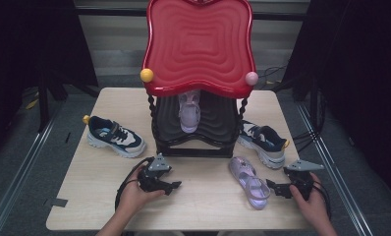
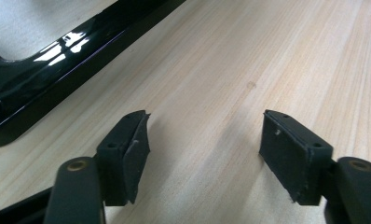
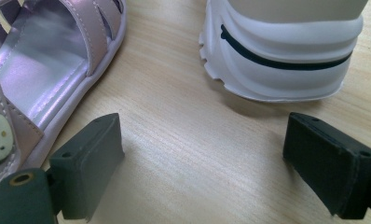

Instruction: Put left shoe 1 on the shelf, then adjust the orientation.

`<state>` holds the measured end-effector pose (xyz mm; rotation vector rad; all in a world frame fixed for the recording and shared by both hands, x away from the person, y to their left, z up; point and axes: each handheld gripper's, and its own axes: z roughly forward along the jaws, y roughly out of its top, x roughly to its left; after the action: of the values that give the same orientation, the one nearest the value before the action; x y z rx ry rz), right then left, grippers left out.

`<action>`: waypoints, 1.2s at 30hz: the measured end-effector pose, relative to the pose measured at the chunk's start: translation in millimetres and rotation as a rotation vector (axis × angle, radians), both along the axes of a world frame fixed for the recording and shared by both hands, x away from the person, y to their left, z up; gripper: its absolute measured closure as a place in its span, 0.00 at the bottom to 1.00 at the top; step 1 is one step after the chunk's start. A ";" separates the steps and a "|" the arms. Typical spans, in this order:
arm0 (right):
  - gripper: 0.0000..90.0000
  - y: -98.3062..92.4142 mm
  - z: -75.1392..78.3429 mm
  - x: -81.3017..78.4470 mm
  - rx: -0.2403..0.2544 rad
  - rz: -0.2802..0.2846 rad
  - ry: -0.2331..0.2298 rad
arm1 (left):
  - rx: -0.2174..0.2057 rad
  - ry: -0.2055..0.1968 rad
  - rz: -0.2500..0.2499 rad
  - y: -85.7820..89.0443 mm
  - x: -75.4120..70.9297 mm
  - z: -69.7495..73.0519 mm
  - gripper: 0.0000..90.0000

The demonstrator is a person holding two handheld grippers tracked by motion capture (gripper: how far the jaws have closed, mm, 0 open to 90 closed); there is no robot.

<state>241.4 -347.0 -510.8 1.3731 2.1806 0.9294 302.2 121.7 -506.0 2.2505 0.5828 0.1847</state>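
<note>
Purple sandal (image 1: 250, 182) lying beside right gripper (image 1: 277, 188); both grippers gaping empty. Advising closing squarely on its strap.

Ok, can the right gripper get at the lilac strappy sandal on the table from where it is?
Probably yes: the right gripper has open jaws beside the lilac strappy sandal, with bare wooden table between them.

The pale wood-grain worktop (image 2: 267, 56) looks matt; the black rack base (image 2: 44, 70) shines glossy; the lilac sandal (image 3: 48, 65) has a pearly, smooth sheen.
</note>
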 end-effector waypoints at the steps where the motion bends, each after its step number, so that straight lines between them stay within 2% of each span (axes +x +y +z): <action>1: 0.12 0.0 0.0 0.0 0.000 0.000 0.000 | -0.015 -0.008 -0.007 0.6 -0.2 -1.3 0.34; 5: 0.12 0.0 0.0 0.0 0.000 0.000 0.000 | -0.006 -0.029 -0.014 1.2 -3.0 -2.1 0.34; 8: 0.12 0.0 0.0 0.0 0.000 0.000 0.000 | -0.012 -0.024 -0.018 0.7 -3.0 -2.5 0.32; 13: 0.12 0.0 0.0 0.0 -0.001 0.000 0.000 | 0.003 -0.020 -0.038 -0.1 -2.9 -2.5 0.25; 21: 0.13 0.0 0.2 -0.5 0.003 0.001 0.002 | 0.006 -0.019 -0.041 -0.7 -3.3 -2.7 0.21; 26: 0.16 -2.0 0.5 -1.3 0.021 -0.004 -0.006 | 0.009 -0.019 -0.037 -0.8 -3.8 -2.7 0.20; 28: 0.17 -3.1 1.8 -2.4 0.035 -0.008 0.005 | 0.008 -0.018 -0.036 -0.7 -3.8 -2.7 0.20; 31: 0.20 -5.4 6.5 -4.4 0.073 -0.016 -0.009 | 0.009 -0.018 -0.036 -0.7 -3.9 -2.7 0.20; 36: 0.22 -2.1 15.5 -9.1 0.074 -0.003 -0.009 | 0.012 -0.018 -0.036 -0.5 -3.9 -2.6 0.20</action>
<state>232.3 -349.0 -495.3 1.4029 2.1569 1.0227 298.4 121.2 -508.5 2.2670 0.5329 0.1908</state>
